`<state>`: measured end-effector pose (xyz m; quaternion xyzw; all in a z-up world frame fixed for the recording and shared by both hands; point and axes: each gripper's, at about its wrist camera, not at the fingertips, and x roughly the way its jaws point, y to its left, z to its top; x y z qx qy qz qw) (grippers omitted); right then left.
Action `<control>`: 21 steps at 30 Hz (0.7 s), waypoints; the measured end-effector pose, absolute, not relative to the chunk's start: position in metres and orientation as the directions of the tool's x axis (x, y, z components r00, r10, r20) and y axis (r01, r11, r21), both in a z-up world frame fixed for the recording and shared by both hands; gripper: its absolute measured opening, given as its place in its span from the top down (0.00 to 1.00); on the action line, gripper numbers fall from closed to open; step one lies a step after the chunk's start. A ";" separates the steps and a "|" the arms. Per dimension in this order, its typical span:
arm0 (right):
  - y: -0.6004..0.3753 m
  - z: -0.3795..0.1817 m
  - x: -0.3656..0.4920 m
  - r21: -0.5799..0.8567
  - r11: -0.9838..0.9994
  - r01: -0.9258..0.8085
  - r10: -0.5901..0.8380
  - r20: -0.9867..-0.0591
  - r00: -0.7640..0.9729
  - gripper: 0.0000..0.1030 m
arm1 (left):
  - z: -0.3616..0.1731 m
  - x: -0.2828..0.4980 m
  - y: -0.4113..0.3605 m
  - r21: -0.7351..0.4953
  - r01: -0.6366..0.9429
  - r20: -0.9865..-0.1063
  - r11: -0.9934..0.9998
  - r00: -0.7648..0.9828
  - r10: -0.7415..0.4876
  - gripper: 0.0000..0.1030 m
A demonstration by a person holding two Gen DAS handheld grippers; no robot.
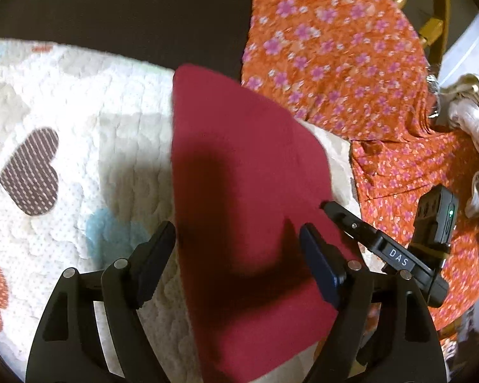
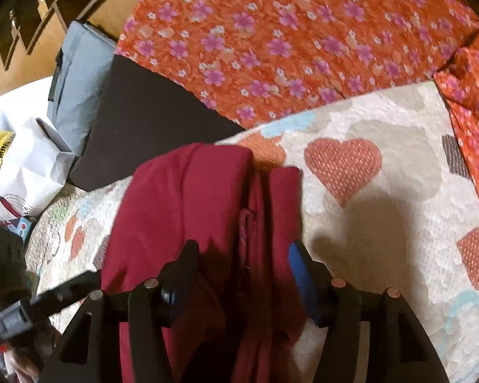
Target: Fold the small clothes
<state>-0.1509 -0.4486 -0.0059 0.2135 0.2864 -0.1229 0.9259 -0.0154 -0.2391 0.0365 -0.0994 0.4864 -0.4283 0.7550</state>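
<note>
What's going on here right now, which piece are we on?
A person with a gripper in each hand is working on a dark red garment that lies on a white quilt with hearts. The left gripper is open, its fingers either side of the red cloth. The right gripper is also open over the bunched part of the same garment, not clamping it. An orange flowered cloth lies beyond the quilt.

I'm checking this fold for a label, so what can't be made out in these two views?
- Red garment: type unclear; left wrist view, bottom edge cuts it off.
- Its lower half: right wrist view, right gripper covers it.
- Whether the jaws touch cloth: neither view settles it.
- Beige clothes: left wrist view, cropped at right edge.
</note>
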 end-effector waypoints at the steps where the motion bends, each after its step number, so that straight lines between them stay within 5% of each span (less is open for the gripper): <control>1: -0.451 -0.008 -0.149 0.330 0.878 0.347 -0.099 -0.585 0.805 0.39 | 0.034 -0.014 -0.241 -0.570 0.546 -0.653 0.614 0.153 -0.741 0.22; 8: -0.474 -0.033 -0.133 0.449 0.843 0.294 0.028 -0.584 0.811 0.27 | 0.020 -0.011 -0.252 -0.579 0.548 -0.654 0.604 0.130 -0.745 0.18; 10: -0.475 -0.035 -0.133 0.491 0.831 0.261 0.072 -0.560 0.825 0.33 | 0.017 -0.010 -0.251 -0.594 0.534 -0.647 0.601 0.127 -0.752 0.18; 16: -0.460 -0.026 -0.138 0.464 0.848 0.258 0.053 -0.557 0.829 0.59 | 0.031 -0.027 -0.252 -0.518 0.623 -0.654 0.587 0.155 -0.741 0.40; 21: -0.438 -0.007 -0.155 0.460 0.860 0.220 0.078 -0.546 0.834 0.63 | 0.051 -0.050 -0.231 -0.473 0.642 -0.687 0.603 0.160 -0.709 0.45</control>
